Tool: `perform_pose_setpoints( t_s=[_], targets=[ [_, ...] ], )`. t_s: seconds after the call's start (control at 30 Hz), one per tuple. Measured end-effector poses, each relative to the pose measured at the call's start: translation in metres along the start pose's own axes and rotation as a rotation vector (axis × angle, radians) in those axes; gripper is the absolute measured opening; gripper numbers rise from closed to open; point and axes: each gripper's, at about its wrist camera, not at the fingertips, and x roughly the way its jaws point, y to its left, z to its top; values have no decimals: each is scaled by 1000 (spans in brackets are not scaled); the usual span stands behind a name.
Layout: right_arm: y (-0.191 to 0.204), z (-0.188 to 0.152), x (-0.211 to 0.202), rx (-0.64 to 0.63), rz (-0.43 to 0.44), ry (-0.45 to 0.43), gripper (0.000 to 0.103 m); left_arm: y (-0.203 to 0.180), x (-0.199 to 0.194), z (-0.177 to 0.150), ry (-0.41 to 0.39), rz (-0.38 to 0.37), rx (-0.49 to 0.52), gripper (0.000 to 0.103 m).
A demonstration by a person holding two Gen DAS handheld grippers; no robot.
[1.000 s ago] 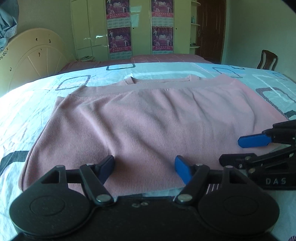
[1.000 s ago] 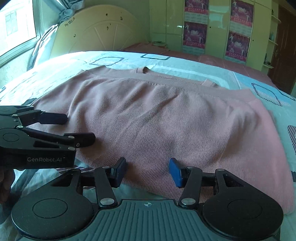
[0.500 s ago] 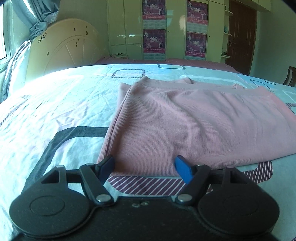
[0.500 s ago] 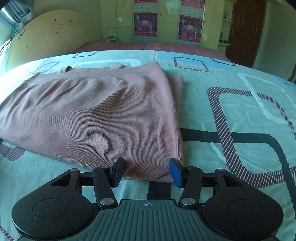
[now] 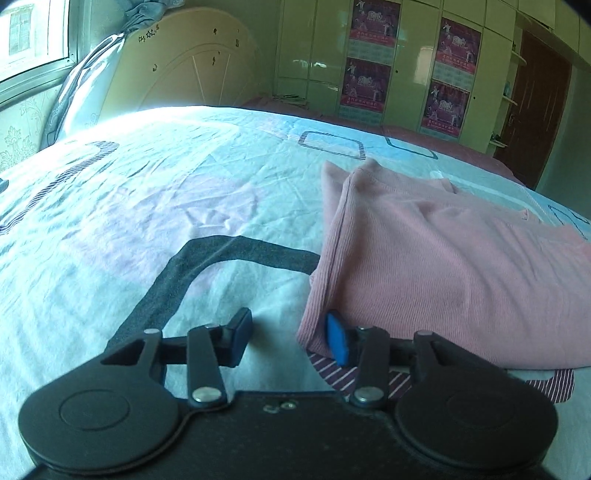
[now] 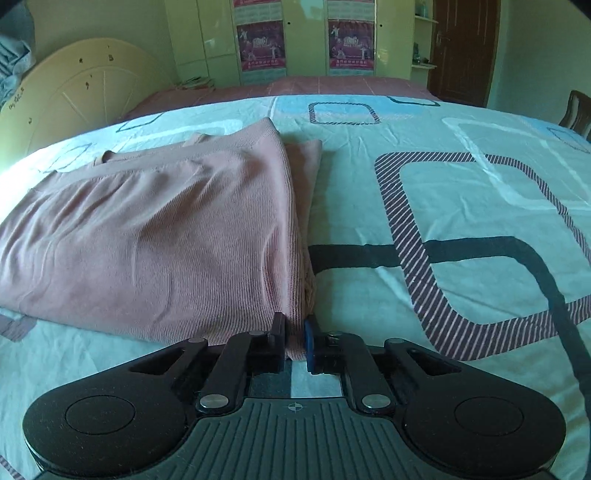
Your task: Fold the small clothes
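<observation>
A pink ribbed knit garment (image 5: pixel 443 266) lies folded flat on the patterned bed sheet (image 5: pixel 147 221). My left gripper (image 5: pixel 290 338) is open at the garment's near left corner; its right fingertip (image 5: pixel 337 341) touches the garment's edge and the left one rests over bare sheet. In the right wrist view the garment (image 6: pixel 147 240) fills the left half. My right gripper (image 6: pixel 295 345) is shut on the garment's near right corner, with pink cloth pinched between the pads.
A cream headboard (image 5: pixel 177 74) and a window (image 5: pixel 33 33) stand at the left. Green wardrobes with posters (image 6: pixel 295 40) and a dark door (image 6: pixel 465 48) line the far wall. A wooden chair (image 6: pixel 576 110) stands at the right of the bed.
Both grippers moved apart from the garment's middle to its outer near corners. The right gripper closed on the right corner. The left gripper stayed open.
</observation>
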Motion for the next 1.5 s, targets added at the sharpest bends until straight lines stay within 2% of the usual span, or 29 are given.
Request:
perform_pose_setpoints(
  t_s=[0.17, 0.23, 0.3, 0.37, 0.5, 0.53, 0.6, 0.67, 0.77, 0.87, 0.93, 1.0, 1.07, 1.13, 1.23, 1.33, 1.43, 1.5],
  targets=[
    [1, -4, -1, -18, -28, 7, 9, 5, -3, -4, -5, 10, -27, 52],
    [3, -2, -4, -34, -41, 4, 9, 10, -5, -4, -3, 35, -43, 66],
    [7, 0, -20, -39, -59, -52, 9, 13, -11, -4, 0, 40, -62, 67],
    [12, 0, -36, -70, -40, -124, 9, 12, -22, -4, -19, 46, -65, 65],
    [19, 1, -30, -64, -10, -125, 9, 3, -30, -7, 0, -59, -149, 62],
    [20, 0, -24, -55, -7, -102, 9, 2, -28, -9, 18, -97, -187, 62],
    [23, -3, -3, -44, -7, 1, 9, 1, -21, -13, 50, -158, -269, 62],
    [29, -3, -7, -43, -12, -28, 9, 4, -12, -15, 60, -195, -366, 61],
    [41, 3, -22, -25, 69, -100, 9, 16, 2, -15, 63, -311, -547, 60],
    [70, 21, -25, -50, 156, -140, 9, 18, 17, -13, 44, -350, -608, 56],
    [86, 36, -19, -16, 223, -139, 9, 17, 25, -13, 23, -354, -645, 52],
    [103, 48, -11, -4, 248, -129, 9, 16, 34, -13, 1, -360, -682, 47],
    [123, 60, 1, -7, 277, -109, 9, 16, 42, -12, -5, -358, -706, 35],
    [143, 68, 15, -20, 300, -85, 9, 17, 53, -10, 5, -360, -728, 13],
    [168, 73, 31, -48, 322, -57, 9, 25, 68, -6, 25, -387, -760, 11],
    [184, 74, 40, -61, 343, -57, 9, 27, 69, -3, 26, -414, -734, 7],
    [196, 73, 46, -77, 342, -44, 9, 36, 59, -5, -40, -466, -776, 6],
    [200, 68, 58, -92, 307, 3, 9, 39, 51, -7, -72, -461, -780, 6]
  ],
)
